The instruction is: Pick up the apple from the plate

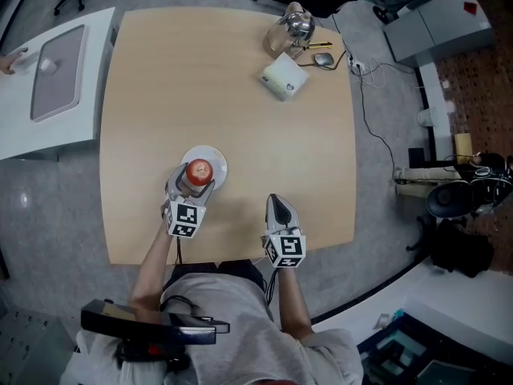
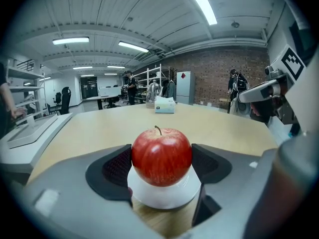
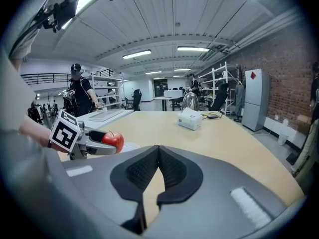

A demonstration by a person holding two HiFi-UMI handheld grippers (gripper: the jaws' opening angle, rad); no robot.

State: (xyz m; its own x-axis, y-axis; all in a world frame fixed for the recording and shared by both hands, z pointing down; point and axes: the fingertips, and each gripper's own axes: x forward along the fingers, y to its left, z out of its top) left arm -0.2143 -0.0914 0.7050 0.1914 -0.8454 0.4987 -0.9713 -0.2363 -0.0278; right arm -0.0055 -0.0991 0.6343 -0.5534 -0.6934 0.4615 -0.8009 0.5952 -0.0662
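A red apple (image 1: pixel 199 171) sits over a small white plate (image 1: pixel 215 160) on the wooden table (image 1: pixel 240 119), near its front edge. My left gripper (image 1: pixel 195 180) is shut on the apple, one dark pad pressed on each side of it. In the left gripper view the apple (image 2: pixel 161 156) fills the gap between the pads, with the plate (image 2: pixel 164 197) right under it. My right gripper (image 1: pixel 275 204) rests to the right, shut with nothing in it. The right gripper view shows its pads (image 3: pixel 172 171) meeting, and the apple (image 3: pixel 112 141) off to the left.
At the table's far end stand a white tissue box (image 1: pixel 284 79), a metal kettle (image 1: pixel 295 26) and a mouse (image 1: pixel 323 58). A white side table with a grey tray (image 1: pixel 56 70) is at the left. Cables and office gear lie to the right.
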